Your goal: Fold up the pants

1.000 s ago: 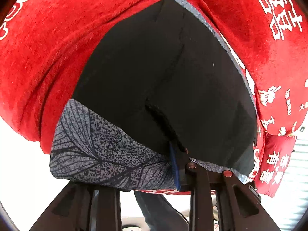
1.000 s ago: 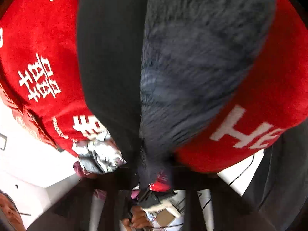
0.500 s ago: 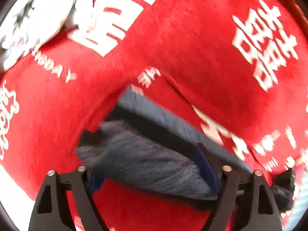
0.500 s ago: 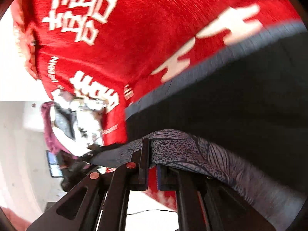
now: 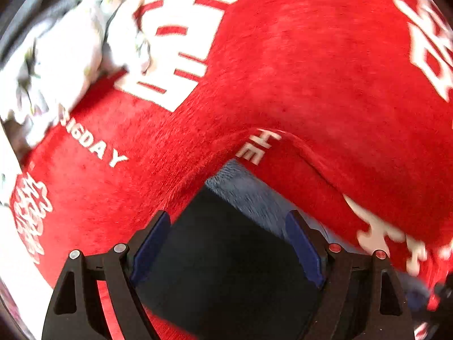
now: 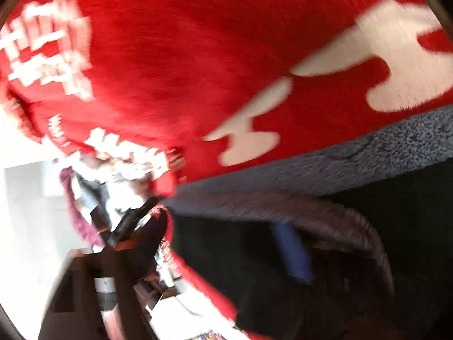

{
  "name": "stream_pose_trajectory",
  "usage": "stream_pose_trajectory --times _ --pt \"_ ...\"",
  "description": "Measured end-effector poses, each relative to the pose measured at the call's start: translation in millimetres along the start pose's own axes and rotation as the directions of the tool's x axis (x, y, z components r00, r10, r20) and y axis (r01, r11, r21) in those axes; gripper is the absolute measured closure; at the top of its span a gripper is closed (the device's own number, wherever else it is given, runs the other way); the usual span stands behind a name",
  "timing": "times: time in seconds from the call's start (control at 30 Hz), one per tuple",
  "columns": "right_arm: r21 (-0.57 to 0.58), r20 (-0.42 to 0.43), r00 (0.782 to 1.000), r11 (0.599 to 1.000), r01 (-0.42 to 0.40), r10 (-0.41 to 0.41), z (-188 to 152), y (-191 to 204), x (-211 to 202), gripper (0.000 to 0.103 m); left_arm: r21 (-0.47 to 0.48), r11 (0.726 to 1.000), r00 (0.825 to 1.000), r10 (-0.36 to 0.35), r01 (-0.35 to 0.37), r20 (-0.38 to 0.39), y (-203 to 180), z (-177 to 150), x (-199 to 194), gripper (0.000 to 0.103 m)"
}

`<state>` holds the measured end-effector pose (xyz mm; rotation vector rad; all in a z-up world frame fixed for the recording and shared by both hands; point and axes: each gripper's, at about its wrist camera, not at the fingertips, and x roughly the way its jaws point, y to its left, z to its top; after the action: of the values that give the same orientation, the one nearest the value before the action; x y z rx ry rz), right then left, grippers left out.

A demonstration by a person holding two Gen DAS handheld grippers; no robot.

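The pants [image 5: 226, 255] are black with a grey patterned layer [image 5: 249, 192] and lie folded on a red blanket [image 5: 311, 85]. My left gripper [image 5: 226, 226] is open, its blue-padded fingers [image 5: 300, 243] spread over the black cloth, holding nothing. In the right wrist view the pants [image 6: 311, 175] show as a grey band over black cloth. The right gripper [image 6: 198, 255] is blurred; one blue pad [image 6: 291, 252] stands wide apart from the left finger [image 6: 93, 297], with nothing between them.
The red blanket has white lettering. A crumpled white and grey cloth [image 5: 70, 42] lies at its far left. In the right wrist view, blurred clutter and a maroon cloth [image 6: 82, 212] sit beyond the blanket's edge.
Both grippers have let go of the pants and opened. The left one dropped the grey patterned edge it held and now hovers over the folded black cloth. The right view is motion-blurred.
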<state>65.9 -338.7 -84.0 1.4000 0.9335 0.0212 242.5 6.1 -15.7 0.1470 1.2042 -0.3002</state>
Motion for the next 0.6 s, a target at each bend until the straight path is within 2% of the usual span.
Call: stream_pose_trajectory --times 0.07,0.13,0.17,0.27,0.3,0.33,0.37,0.47,0.53,0.57,0.6 --pt "-0.057 -0.013 1.000 0.998 0.017 -0.018 -13 14 -20 0.018 0.090 0.995 0.999 -0.031 0.033 -0.024 -18 -15 -19 0.019" --pt "-0.095 0.016 0.998 0.994 0.061 -0.060 -35 17 -46 0.018 0.189 0.976 0.992 -0.090 0.105 -0.089 -44 -40 -30 0.019" --pt "-0.094 0.028 0.997 0.993 0.076 -0.073 -47 14 -59 0.018 0.239 0.957 0.981 -0.134 0.164 -0.137 -63 -59 -35 0.019" --pt "-0.044 0.081 0.988 0.990 0.137 -0.133 -91 -16 -110 0.018 0.332 0.891 0.938 -0.230 0.310 -0.260 -112 -106 -38 0.019" --pt "-0.025 0.095 0.984 0.988 0.152 -0.150 -106 -25 -119 0.018 0.366 0.852 0.912 -0.269 0.375 -0.308 -136 -128 -40 0.019" --pt "0.014 0.114 0.978 0.984 0.176 -0.177 -125 -38 -132 0.018 0.382 0.825 0.895 -0.296 0.416 -0.334 -152 -141 -42 0.019" --pt "0.074 0.140 0.967 0.976 0.203 -0.211 -153 -58 -153 0.019 0.397 0.784 0.864 -0.336 0.477 -0.375 -174 -160 -41 0.019" --pt "0.236 0.191 0.928 0.933 0.272 -0.319 -225 -107 -202 0.020 0.407 0.699 0.789 -0.384 0.588 -0.479 -222 -204 -35 0.019" --pt "0.337 0.220 0.902 0.897 0.286 -0.371 -273 -137 -223 0.020 0.423 0.672 0.772 -0.373 0.607 -0.515 -245 -226 -32 0.019" --pt "0.373 0.223 0.895 0.882 0.287 -0.385 -289 -148 -227 0.021 0.426 0.657 0.759 -0.373 0.622 -0.533 -252 -235 -29 0.019" --pt "0.413 0.225 0.887 0.864 0.289 -0.404 -310 -162 -230 0.022 0.432 0.648 0.754 -0.367 0.627 -0.545 -255 -240 -25 0.019"
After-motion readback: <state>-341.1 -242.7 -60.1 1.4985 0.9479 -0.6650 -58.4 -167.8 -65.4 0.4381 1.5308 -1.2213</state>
